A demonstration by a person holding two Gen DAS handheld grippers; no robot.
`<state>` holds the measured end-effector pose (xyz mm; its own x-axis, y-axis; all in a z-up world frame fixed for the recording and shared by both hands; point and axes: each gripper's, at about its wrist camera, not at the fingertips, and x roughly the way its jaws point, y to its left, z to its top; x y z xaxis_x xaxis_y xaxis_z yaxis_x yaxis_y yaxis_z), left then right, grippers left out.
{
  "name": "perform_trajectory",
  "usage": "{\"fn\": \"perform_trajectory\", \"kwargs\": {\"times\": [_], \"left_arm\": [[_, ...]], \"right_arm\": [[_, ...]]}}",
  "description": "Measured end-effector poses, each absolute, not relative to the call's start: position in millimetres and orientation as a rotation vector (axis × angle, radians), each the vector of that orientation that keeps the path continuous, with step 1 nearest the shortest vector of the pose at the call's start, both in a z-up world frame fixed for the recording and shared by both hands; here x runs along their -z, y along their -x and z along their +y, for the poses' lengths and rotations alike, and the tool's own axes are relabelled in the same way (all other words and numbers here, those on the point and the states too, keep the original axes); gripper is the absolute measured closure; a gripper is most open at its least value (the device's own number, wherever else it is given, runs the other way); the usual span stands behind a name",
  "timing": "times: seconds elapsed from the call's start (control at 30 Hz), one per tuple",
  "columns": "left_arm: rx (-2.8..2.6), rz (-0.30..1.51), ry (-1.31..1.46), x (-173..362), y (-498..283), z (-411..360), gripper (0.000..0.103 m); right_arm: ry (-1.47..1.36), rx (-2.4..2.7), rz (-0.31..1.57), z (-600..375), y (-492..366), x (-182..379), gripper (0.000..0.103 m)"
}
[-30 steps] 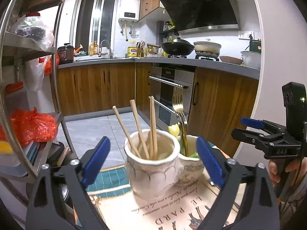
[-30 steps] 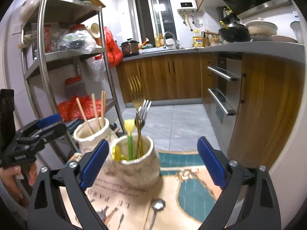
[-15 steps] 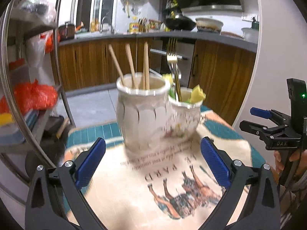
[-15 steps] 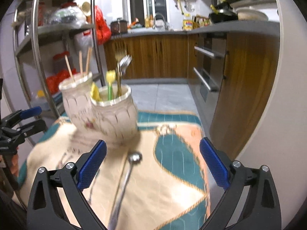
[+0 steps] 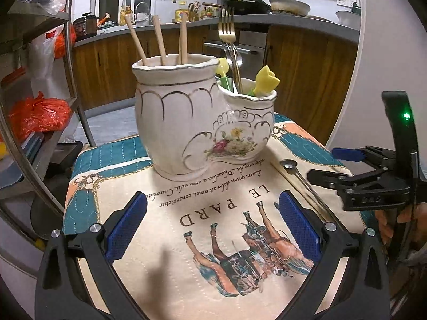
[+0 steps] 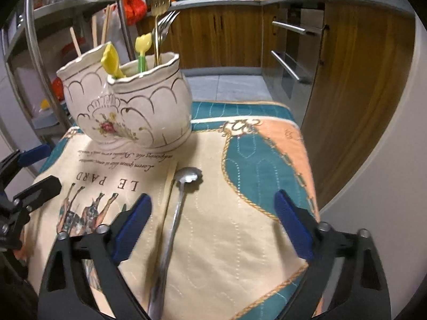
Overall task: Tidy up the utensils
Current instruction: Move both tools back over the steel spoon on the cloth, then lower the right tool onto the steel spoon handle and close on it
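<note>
A white double ceramic utensil holder [image 5: 202, 122] stands at the far side of a printed cloth [image 5: 213, 213]. Its taller pot holds wooden chopsticks [image 5: 160, 40]; the lower pot holds forks [image 5: 226, 34] and yellow plastic utensils [image 5: 265, 78]. A metal spoon [image 6: 177, 208] lies on the cloth in front of the holder [image 6: 133, 106], bowl toward it. My right gripper [image 6: 210, 229] is open and empty above the spoon's handle. My left gripper [image 5: 210, 226] is open and empty over the cloth, short of the holder. The right gripper also shows at the right of the left wrist view [image 5: 347, 168].
A metal shelf rack [image 5: 53, 85] with red bags stands at the left. Wooden kitchen cabinets [image 6: 347, 80] and an oven lie behind the small table. A white wall [image 6: 387, 186] borders the table's right side. The table edge drops off beyond the holder.
Both grippers have pulled back and risen away from the holder, tilting down toward the cloth. The spoon on the cloth has come fully into the right wrist view.
</note>
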<state>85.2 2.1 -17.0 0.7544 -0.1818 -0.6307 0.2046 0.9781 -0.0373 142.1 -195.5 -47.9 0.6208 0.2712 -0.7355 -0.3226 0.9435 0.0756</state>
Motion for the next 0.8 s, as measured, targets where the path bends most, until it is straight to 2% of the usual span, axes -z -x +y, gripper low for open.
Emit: {"fn": "perform_trajectory", "kwargs": {"times": [0.1, 0.33, 0.4, 0.5, 0.73, 0.8], "left_arm": [[0.216, 0.683, -0.028, 16.7, -84.2, 2.0, 0.006], [0.219, 0.681, -0.015, 15.4, -84.1, 3.0, 0.006], [0.221, 0.681, -0.017, 15.6, -83.9, 2.1, 0.006], [0.222, 0.677, -0.016, 14.9, -83.0, 2.5, 0.006], [0.228, 0.679, -0.008, 15.2, -83.0, 2.1, 0.006], [0.235, 0.683, -0.009, 15.1, -82.6, -0.1, 0.006]], "right_arm": [[0.061, -0.353, 0.864, -191.9, -145.7, 52.6, 0.040], [0.054, -0.394, 0.887, -183.9, -145.5, 54.6, 0.064], [0.055, -0.401, 0.896, -180.9, -146.2, 55.9, 0.074], [0.064, -0.409, 0.905, -175.9, -147.4, 57.8, 0.081], [0.075, -0.409, 0.907, -166.5, -153.1, 58.4, 0.083], [0.066, -0.413, 0.908, -166.0, -154.6, 58.4, 0.089]]}}
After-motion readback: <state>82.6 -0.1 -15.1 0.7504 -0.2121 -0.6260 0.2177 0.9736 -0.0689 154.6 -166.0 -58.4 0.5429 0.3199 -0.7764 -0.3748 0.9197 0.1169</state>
